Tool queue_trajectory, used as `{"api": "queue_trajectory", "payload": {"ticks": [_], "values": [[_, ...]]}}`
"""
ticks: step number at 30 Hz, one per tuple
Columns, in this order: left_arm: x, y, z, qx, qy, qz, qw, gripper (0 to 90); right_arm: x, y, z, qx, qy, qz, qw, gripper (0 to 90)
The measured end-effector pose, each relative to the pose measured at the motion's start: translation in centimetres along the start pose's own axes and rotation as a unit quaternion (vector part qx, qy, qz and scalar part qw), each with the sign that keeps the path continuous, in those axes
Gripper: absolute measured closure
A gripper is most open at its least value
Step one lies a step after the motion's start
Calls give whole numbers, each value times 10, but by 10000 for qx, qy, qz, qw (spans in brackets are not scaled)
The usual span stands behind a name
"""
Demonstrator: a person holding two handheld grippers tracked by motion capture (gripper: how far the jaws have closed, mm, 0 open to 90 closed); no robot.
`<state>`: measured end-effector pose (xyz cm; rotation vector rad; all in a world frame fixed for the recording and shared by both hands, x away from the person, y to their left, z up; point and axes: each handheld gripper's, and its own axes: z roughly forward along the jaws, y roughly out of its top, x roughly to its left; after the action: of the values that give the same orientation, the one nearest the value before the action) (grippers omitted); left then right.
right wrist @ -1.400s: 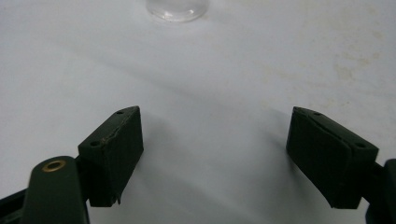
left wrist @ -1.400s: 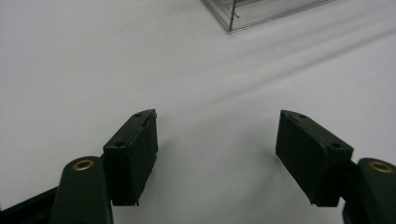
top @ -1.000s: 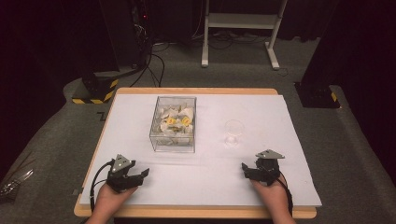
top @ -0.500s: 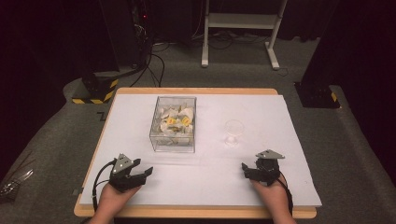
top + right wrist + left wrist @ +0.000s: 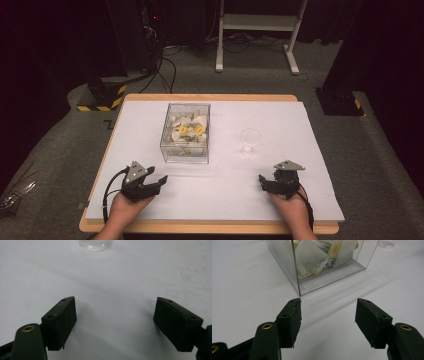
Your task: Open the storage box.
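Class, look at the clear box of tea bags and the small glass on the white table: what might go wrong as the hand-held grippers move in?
1. The glass is transparent, light-looking and stands alone ahead of the right hand-held gripper; a misjudged approach could tip it.
2. The clear box has tall see-through walls; the left hand-held gripper, whose jaws have just been closing with nothing between them, might clip a wall and shove it.
3. The tea bags lie jumbled, so several could lift together.

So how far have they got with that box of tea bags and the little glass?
Nothing looks done yet. The tea bags all sit inside the clear box, and the small glass beside it looks empty. The left gripper faces the box's near corner, its jaws just narrowing with nothing between them; the right gripper is open, facing the glass. Any moving of bags is still to come.
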<state>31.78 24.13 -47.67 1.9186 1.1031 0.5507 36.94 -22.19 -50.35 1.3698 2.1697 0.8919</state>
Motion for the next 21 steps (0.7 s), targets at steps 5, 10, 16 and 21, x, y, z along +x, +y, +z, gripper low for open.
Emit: {"api": "queue_trajectory", "payload": {"ticks": [5, 10, 16, 21], "values": [[1, 2, 1, -19, 43, -19, 10000, 379, 0, 0, 0, -7, -2, -7, 10000, 186], [1, 7, 3, -123, 30, -48, 9999, 371, 0, 0, 0, -6, 0, -7, 10000, 186], [-2, 13, 8, -146, -21, 23, 9999, 345, 0, 0, 0, -5, 0, -7, 10000, 186], [-5, 20, 13, -163, -24, 38, 9999, 338, 0, 0, 0, -7, 2, -6, 10000, 186]]}}
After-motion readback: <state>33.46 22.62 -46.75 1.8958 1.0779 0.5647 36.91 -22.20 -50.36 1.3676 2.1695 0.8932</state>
